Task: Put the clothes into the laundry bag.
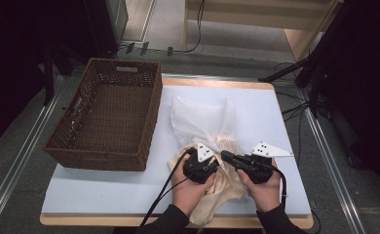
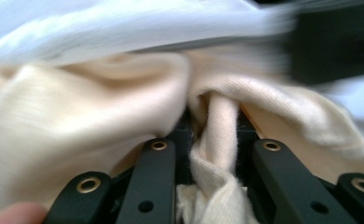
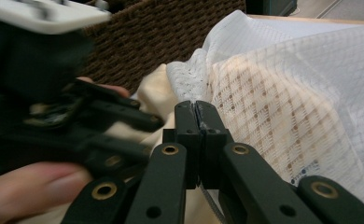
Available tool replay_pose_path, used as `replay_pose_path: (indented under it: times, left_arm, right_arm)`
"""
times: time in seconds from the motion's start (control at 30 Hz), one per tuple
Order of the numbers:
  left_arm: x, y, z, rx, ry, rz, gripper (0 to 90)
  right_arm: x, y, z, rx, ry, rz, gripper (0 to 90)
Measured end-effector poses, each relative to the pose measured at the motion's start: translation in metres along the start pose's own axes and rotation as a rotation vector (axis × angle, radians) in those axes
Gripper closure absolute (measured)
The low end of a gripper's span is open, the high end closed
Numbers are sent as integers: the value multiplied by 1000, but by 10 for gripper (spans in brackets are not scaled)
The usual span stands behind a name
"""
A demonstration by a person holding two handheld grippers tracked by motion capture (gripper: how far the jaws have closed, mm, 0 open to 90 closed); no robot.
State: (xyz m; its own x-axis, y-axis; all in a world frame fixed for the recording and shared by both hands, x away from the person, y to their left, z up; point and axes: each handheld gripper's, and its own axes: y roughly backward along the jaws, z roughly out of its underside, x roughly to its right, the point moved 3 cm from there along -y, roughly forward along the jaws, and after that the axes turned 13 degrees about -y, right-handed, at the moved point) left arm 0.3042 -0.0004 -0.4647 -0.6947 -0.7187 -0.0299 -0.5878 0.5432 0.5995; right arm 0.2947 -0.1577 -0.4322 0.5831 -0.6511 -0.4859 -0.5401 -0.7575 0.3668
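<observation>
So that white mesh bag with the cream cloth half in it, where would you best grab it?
By the edge of its mouth, coming from the near side. The white mesh bag lies flat with its closed end far away and its opening toward the person, where the cream cloth spills out. The right gripper is shut on that thin mesh rim; the left gripper pinches a fold of the cloth.

Pale blue rectangular tabletop with light wood edge (image 1: 275, 105), lit bright from above. Dark brown woven wicker basket (image 1: 107, 117) sits up-left of grippers, on table's left part. Grey carpet floor (image 1: 12, 161) all round, metal rails (image 1: 334, 161) either side. Light wood furniture (image 1: 275, 14) far ahead, black cables (image 1: 295, 109) trailing off right. Corners pretty dark.
</observation>
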Motion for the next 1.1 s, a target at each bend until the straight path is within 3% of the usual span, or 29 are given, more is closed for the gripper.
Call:
replay_pose_path:
  times: [0.07, 0.1, 0.13, 0.17, 0.2, 0.27, 0.37, 0.4, 0.47, 0.53, 0.6, 0.67, 0.73, 0.8, 0.83, 0.87, 0.93, 1.0, 1.1]
  left_arm:
    - [-7, -16, 10, -67, 5, -2, 746]
    - [-11, -24, 16, -62, 25, 32, 727]
    - [-12, -22, 16, -51, 35, 36, 706]
    - [-10, -18, 14, -28, 28, 61, 674]
    - [-7, -13, 12, -10, 14, 84, 588]
    - [-2, 8, 8, 32, -67, 114, 481]
    - [-10, 45, 8, 113, -71, 124, 420]
    - [-15, 56, 10, 142, -79, 108, 406]
    - [-27, 71, 15, 148, -86, 24, 352]
    - [-41, 70, 25, 74, -36, -39, 285]
    - [-51, 59, 37, -19, 22, -81, 270]
    - [-57, 48, 45, -49, 64, -55, 305]
    - [-55, 44, 46, -26, 76, -6, 504]
    - [-46, 46, 38, 2, 34, 32, 735]
    - [-40, 46, 33, 11, 10, 78, 813]
    - [-33, 45, 29, 12, -13, 125, 837]
    - [-19, 41, 20, 9, -72, 178, 848]
    - [-7, 34, 11, 8, -104, 235, 848]
    - [-1, 16, 3, -30, -147, 144, 847]
  right_arm:
    - [-2, 1, 0, -12, 7, 0, 896]
    - [-1, 1, 1, -20, 12, 6, 896]
    - [0, 0, 2, -28, 14, 20, 896]
    - [2, -1, 4, -29, 15, 31, 896]
    - [5, -2, 5, -30, 9, 38, 896]
    - [10, -2, 7, -33, 3, 51, 896]
    - [14, -3, 7, -33, -7, 58, 896]
    - [15, -3, 7, -32, -6, 59, 896]
    - [15, -3, 7, -33, -6, 58, 896]
    - [14, -4, 8, -34, -2, 57, 895]
    - [14, -5, 8, -35, -5, 57, 895]
    - [13, -6, 8, -37, 0, 57, 896]
    - [13, -7, 9, -40, 1, 53, 895]
    - [13, -9, 10, -44, 0, 52, 895]
    - [12, -10, 10, -45, 2, 49, 896]
    - [12, -10, 10, -46, 1, 46, 895]
    - [11, -12, 10, -43, -4, 35, 896]
    - [8, -12, 9, -35, -1, 23, 895]
    - [1, -10, 6, -23, 7, 5, 895]
